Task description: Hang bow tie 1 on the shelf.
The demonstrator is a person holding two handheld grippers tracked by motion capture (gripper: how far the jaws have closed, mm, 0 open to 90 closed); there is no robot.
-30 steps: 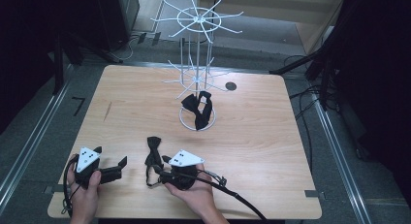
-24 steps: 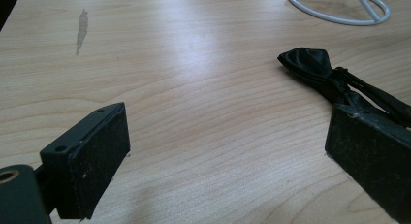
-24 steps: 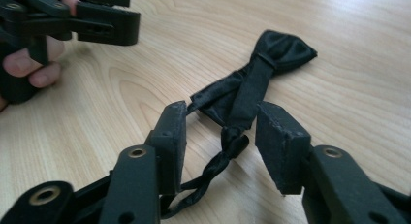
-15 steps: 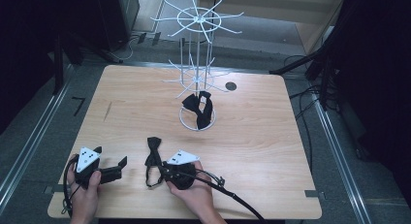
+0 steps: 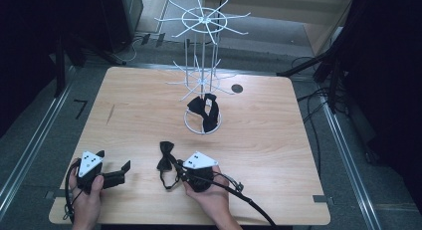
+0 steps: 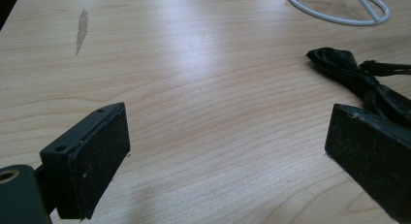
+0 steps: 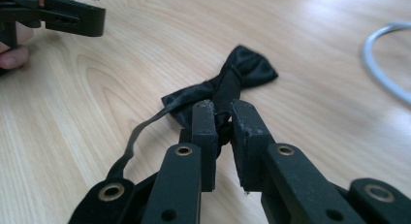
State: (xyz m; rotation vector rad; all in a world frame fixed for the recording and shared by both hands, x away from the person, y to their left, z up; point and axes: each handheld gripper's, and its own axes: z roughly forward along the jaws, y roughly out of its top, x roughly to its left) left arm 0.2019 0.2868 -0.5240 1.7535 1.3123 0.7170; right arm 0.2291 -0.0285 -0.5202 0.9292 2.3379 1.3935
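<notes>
the wooden table (image 5: 278,140) carries a white wire rack (image 5: 203,65). nearer the person than that rack lies a black bow tie (image 5: 165,157), long axis pointing toward it. the right gripper (image 7: 222,118) is clamped on its knot; the left gripper (image 6: 228,146) gapes, jaws wide apart.

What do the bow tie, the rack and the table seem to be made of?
Bow tie: black fabric, likely satin, from its soft sheen and folds.
Rack: thin wire, probably white-coated metal.
Table: pale wood or wood-look laminate, showing grain; semi-gloss glare.

Light wooden table (image 5: 124,115) carries a white wire rack (image 5: 201,85) and a black bow tie (image 5: 166,158)
</notes>
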